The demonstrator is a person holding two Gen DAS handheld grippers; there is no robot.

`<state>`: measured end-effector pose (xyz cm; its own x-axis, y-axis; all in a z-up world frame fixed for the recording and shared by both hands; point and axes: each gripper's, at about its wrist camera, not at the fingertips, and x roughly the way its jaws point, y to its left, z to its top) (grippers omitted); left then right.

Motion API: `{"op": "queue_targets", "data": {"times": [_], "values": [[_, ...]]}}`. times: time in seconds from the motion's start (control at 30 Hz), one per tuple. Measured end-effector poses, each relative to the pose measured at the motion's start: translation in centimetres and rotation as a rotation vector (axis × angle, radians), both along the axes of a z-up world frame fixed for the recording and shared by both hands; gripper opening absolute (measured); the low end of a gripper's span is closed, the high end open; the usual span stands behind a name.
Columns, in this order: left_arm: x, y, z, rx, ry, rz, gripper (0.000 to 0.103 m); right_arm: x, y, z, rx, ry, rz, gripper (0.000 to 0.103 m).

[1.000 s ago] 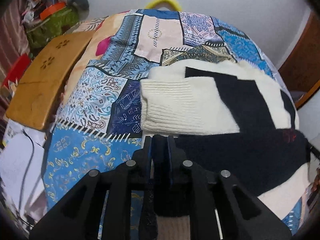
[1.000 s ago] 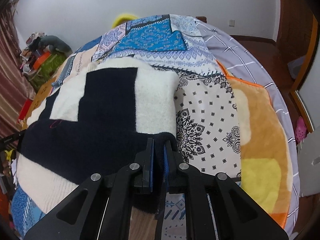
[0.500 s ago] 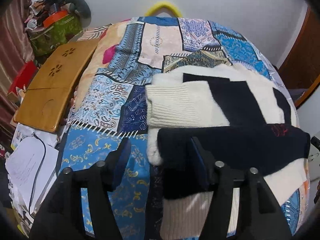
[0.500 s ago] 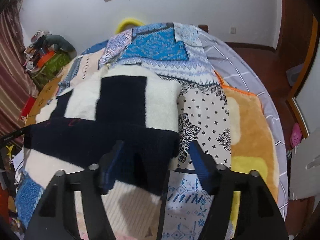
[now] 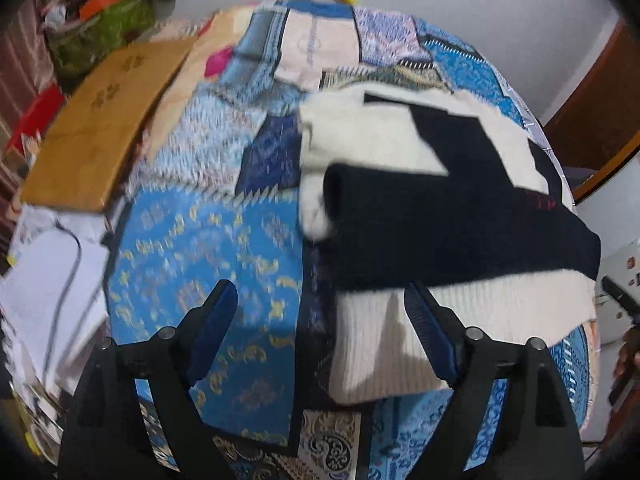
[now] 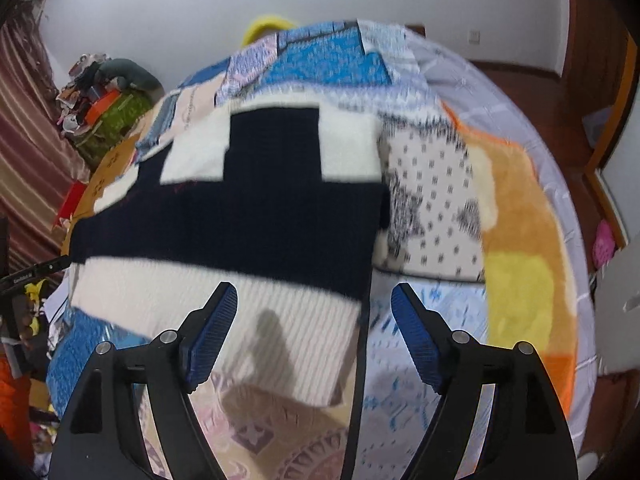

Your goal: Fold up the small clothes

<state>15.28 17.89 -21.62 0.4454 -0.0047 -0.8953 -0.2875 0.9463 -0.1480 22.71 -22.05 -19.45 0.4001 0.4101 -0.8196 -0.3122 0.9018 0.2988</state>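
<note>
Wooden board (image 5: 100, 128): it lies along the left edge of the bed, well apart from the folding. It looks put aside there, out of the way.

Papers (image 5: 44, 280): white sheets near the bed's left edge, below the board.

Left tool (image 5: 320, 320): wide open, holding nothing. Its blue pads (image 5: 212, 332) are spread apart, one over the bedcover and one over the sweater's white ribbed edge. I think it is open because this fold is laid down and needs no pulling now.

Sweater (image 5: 440, 208): a small black and cream knit, lying on the bed, nearer the right edge in the left view. A black band is folded across its cream part, and a white ribbed strip sticks out at the near side. It looks partly folded, maybe about half done.

Bed (image 6: 520, 264): covered in a patchwork cloth of blue, white and orange. It carries the sweater flat, so folds can stay put.

Right tool (image 6: 314, 324): also wide open and empty, above the sweater's near right corner (image 6: 340, 320). From there it could pinch that corner for the next fold.
</note>
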Motion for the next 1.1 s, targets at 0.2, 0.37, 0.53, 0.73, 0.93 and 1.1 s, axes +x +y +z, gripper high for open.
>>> {"op": "queue_targets", "data": {"times": [0.2, 0.37, 0.53, 0.73, 0.93, 1.1], "values": [[-0.7, 0.3, -2.0, -0.149, 0.041, 0.018, 0.085, -0.8, -0.4, -1.8, 0.026, 0.071, -0.010, 0.077], [-0.6, -0.5, -2.8, -0.194, 0.059, 0.001, 0.071, -1.0, -0.3, -2.3, 0.080, 0.093, 0.000, 0.068], [-0.6, -1.6, -3.0, -0.198, 0.061, -0.036, 0.063, -1.1, 0.4, -2.5, 0.112, 0.105, 0.028, 0.046], [-0.7, -2.3, -2.3, -0.212, 0.042, -0.081, 0.022, -1.3, 0.8, -1.8, 0.111, 0.069, 0.049, 0.014], [-0.8, -3.4, -0.1, -0.114, -0.018, -0.134, 0.008, -1.0, 1.1, -0.5, 0.117, 0.018, 0.063, 0.007], [-0.2, -3.2, 2.6, -0.085, -0.091, -0.134, 0.007, -0.6, 1.8, 1.7, 0.108, -0.059, 0.086, 0.007]]}}
